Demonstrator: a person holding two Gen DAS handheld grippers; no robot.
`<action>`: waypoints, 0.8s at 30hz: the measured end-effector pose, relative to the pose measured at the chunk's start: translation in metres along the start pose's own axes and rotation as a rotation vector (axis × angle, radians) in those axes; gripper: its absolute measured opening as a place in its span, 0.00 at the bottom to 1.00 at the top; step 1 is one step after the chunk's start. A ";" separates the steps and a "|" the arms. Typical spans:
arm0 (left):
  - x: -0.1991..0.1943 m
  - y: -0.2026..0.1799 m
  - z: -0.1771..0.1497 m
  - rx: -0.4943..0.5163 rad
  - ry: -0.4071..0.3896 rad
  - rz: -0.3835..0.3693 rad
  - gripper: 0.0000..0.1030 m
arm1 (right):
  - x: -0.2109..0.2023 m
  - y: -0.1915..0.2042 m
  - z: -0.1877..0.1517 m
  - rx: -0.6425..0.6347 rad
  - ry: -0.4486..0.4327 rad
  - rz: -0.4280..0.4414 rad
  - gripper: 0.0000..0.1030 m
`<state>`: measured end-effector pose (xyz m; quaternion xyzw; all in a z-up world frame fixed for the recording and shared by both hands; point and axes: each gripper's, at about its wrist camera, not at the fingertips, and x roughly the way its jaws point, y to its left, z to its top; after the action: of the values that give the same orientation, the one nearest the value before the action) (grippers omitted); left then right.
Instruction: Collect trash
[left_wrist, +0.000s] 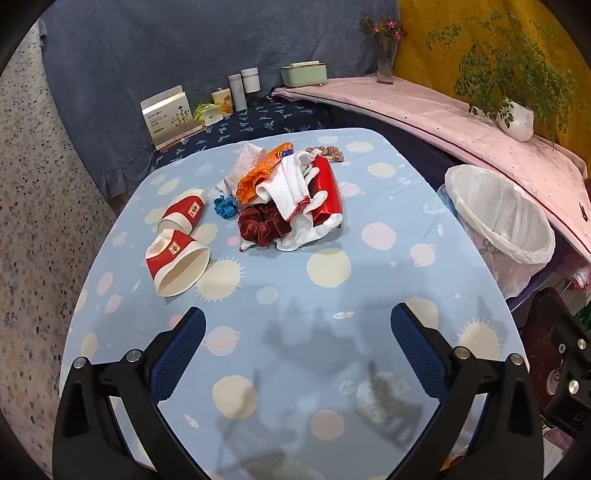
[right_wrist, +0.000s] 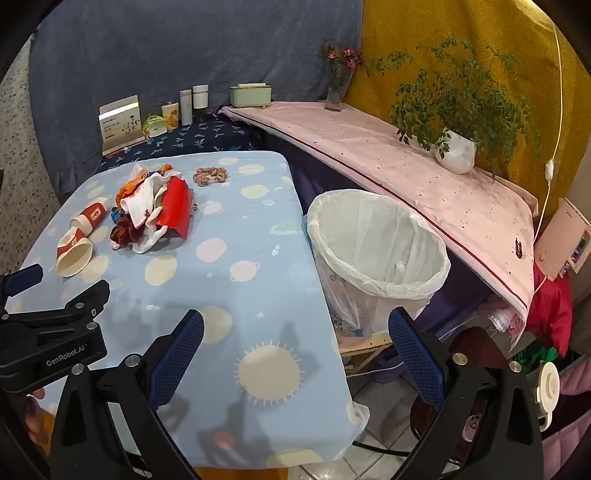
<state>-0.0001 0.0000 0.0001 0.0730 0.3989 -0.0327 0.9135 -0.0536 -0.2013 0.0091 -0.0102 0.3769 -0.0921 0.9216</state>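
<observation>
Both the left gripper and the right gripper hover with fingers spread wide and empty over the near tabletop. From the left fingers, two tipped paper cups lie at eleven o'clock, long axes running toward one o'clock, nearer this hand than the right; the rubbish heap sits at twelve. The lined bin stands off the tabletop's edge at one o'clock of the right fingers, a pink shelf beyond.

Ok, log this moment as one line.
left gripper open, empty | right gripper open, empty | cups, wrappers on table | bin empty beside table
</observation>
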 end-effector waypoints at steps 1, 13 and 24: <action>0.000 0.000 0.000 0.001 0.000 -0.004 0.93 | 0.000 0.000 0.000 0.004 -0.001 0.002 0.93; -0.009 -0.002 0.004 -0.008 -0.001 0.006 0.93 | -0.003 -0.001 -0.001 0.002 -0.010 0.000 0.93; -0.003 0.007 0.003 -0.026 0.007 0.003 0.93 | -0.003 0.001 0.003 -0.004 -0.014 -0.016 0.93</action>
<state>0.0010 0.0069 0.0051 0.0618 0.4024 -0.0261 0.9130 -0.0533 -0.1999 0.0132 -0.0156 0.3706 -0.0984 0.9234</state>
